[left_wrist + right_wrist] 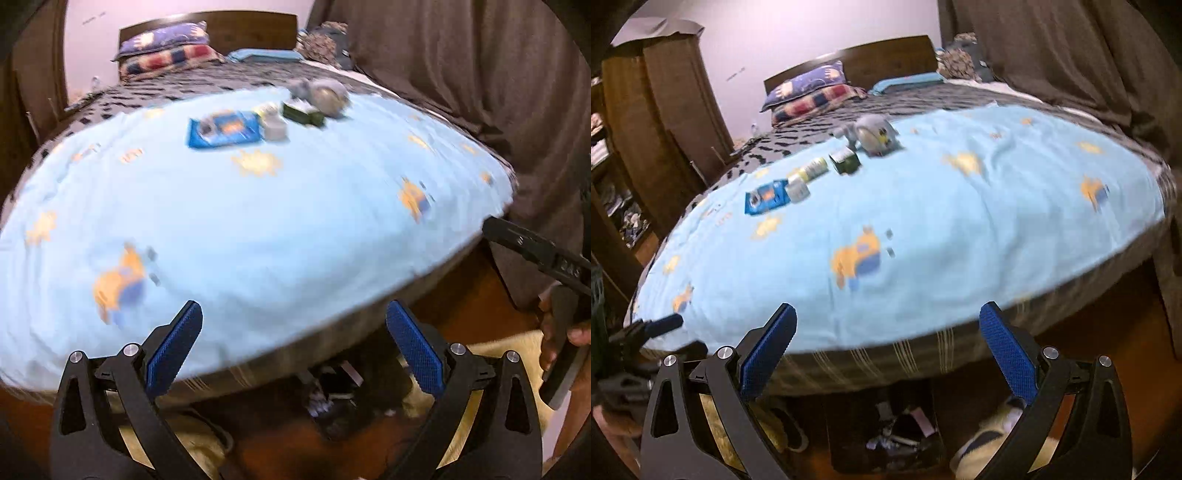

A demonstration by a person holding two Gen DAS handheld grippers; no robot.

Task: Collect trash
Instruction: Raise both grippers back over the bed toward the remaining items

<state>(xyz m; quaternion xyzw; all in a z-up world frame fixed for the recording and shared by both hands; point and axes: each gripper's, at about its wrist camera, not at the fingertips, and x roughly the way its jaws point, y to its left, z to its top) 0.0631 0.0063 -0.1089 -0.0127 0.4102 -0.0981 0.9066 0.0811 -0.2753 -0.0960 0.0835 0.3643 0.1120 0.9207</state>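
Trash lies in a row on the light blue bedsheet [258, 221]: a blue wrapper [223, 129], a small white cup [274, 127], a dark green box [303, 112] and a grey crumpled lump [325, 94]. The right wrist view shows the same wrapper [766, 197], cup [798, 190], a pale can [812, 170], green box [844, 160] and grey lump [875, 134]. My left gripper [294, 314] is open and empty at the bed's near edge, far from the trash. My right gripper [888, 314] is open and empty there too. A dark bin [340, 398] with scraps sits on the floor below.
Pillows [166, 48] and a wooden headboard [255, 29] are at the far end. A brown curtain [461, 74] hangs on the right. A wooden wardrobe [665, 110] stands on the left. A yellow mat [498, 354] lies on the floor.
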